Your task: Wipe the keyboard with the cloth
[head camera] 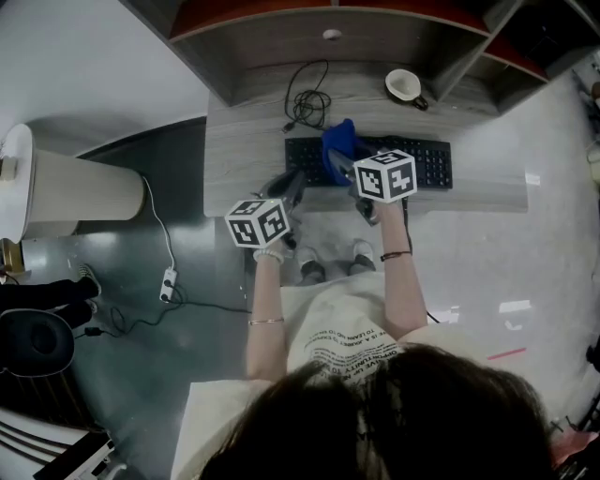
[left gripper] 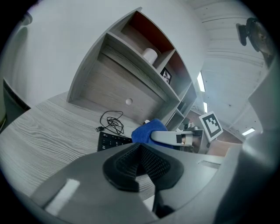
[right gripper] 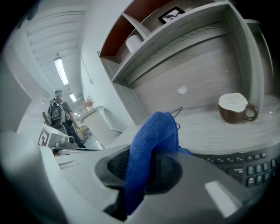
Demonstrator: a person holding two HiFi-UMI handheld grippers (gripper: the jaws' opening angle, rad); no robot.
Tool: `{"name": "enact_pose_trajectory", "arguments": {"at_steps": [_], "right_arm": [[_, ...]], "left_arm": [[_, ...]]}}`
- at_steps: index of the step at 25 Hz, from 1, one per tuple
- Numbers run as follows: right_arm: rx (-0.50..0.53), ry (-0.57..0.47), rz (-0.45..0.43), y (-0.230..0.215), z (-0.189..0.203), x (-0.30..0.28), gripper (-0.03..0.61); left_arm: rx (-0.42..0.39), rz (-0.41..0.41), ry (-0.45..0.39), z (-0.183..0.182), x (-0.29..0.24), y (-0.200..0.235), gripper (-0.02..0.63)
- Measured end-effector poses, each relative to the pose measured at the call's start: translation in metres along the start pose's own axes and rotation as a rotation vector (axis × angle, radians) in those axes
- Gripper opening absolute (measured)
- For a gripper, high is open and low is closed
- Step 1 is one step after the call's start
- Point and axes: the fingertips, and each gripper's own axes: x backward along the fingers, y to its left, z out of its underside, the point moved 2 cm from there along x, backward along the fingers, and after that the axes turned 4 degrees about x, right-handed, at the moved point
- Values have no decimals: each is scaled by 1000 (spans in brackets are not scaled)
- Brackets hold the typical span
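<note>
A black keyboard (head camera: pixel 422 161) lies on the grey wooden desk (head camera: pixel 244 141). My right gripper (head camera: pixel 343 169) is over the keyboard's left part, shut on a blue cloth (head camera: pixel 338 145). In the right gripper view the cloth (right gripper: pixel 151 140) bulges up between the jaws, with the keyboard (right gripper: pixel 247 164) just beyond. My left gripper (head camera: pixel 293 182) hovers at the desk's front edge, left of the keyboard; its jaws are shut with nothing between them. The left gripper view shows the cloth (left gripper: pixel 146 130), the keyboard's end (left gripper: pixel 111 141) and the right gripper's finger (left gripper: pixel 168 137).
A brown cup (head camera: pixel 405 86) stands at the back right of the desk. A coiled black cable (head camera: pixel 307 101) lies behind the keyboard. A shelf unit (head camera: pixel 328 19) rises at the desk's back. A white round bin (head camera: pixel 66 192) and a power strip (head camera: pixel 169 283) are on the floor at left.
</note>
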Motion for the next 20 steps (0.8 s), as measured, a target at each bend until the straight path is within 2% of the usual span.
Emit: {"name": "enact_pose_trajectory", "arguments": {"at_steps": [20], "right_arm": [[-33, -15, 8, 24, -2, -35, 58]], "left_arm": [[-6, 14, 20, -12, 20, 35, 2]]}}
